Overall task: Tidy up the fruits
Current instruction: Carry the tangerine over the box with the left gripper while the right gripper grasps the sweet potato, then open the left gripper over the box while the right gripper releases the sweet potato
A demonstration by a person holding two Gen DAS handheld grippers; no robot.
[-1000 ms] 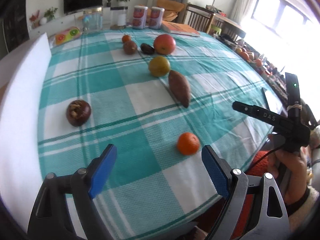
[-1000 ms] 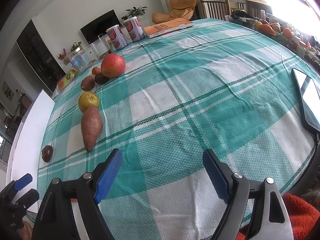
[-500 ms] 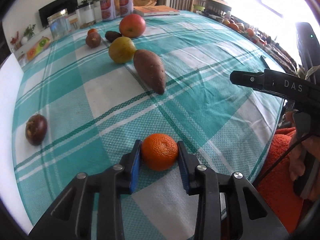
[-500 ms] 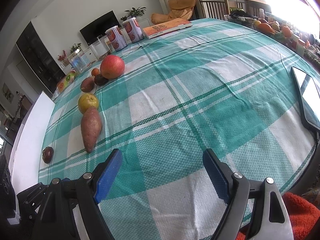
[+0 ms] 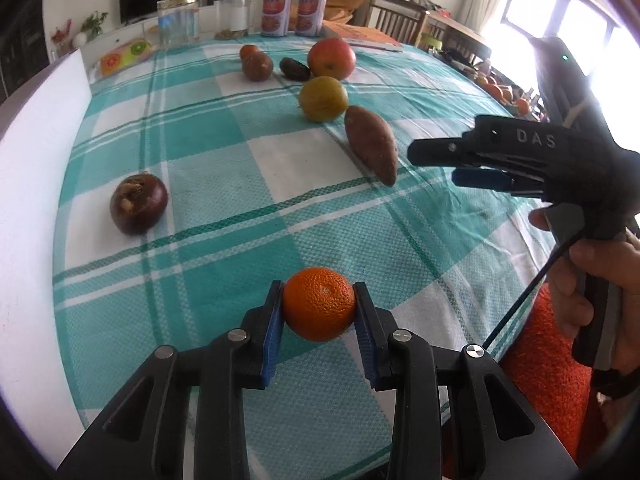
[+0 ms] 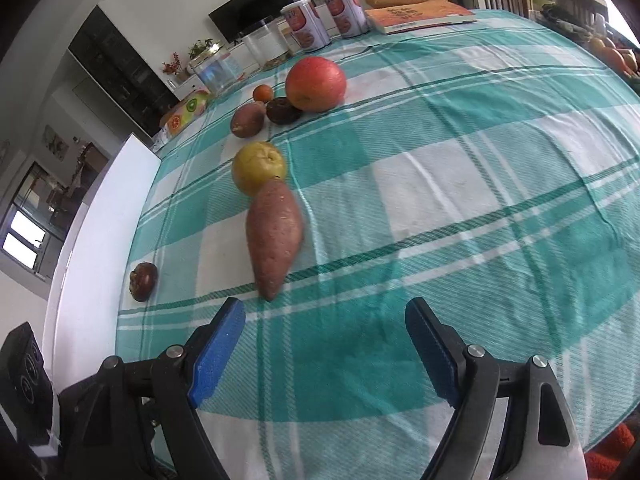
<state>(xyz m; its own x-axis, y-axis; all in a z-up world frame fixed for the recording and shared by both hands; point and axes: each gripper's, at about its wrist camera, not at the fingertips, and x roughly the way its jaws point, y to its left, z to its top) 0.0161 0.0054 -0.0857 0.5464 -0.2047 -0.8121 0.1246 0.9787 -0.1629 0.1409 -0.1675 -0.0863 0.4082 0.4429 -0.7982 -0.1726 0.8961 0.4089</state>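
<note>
My left gripper (image 5: 319,312) is shut on a small orange (image 5: 319,309) and holds it just above the checked tablecloth near the front edge. A line of produce runs away from me: a sweet potato (image 5: 372,144), a yellow apple (image 5: 323,98), a red apple (image 5: 331,58), a dark fruit (image 5: 295,69), a brown fruit (image 5: 257,66) and a small orange fruit (image 5: 249,51). A dark mangosteen (image 5: 139,203) lies apart on the left. My right gripper (image 6: 325,346) is open and empty, just in front of the sweet potato (image 6: 274,236); it also shows in the left wrist view (image 5: 472,168).
Two cans (image 5: 294,13), glass jars (image 5: 178,25) and an orange book (image 5: 360,34) stand at the table's far edge. A white foam board (image 5: 36,152) lines the left side. The tablecloth (image 6: 460,184) spreads to the right. More fruit (image 5: 504,92) sits beyond the table's right edge.
My left gripper closed on the orange and now holds it. My right gripper has moved forward and left toward the sweet potato, still open.
</note>
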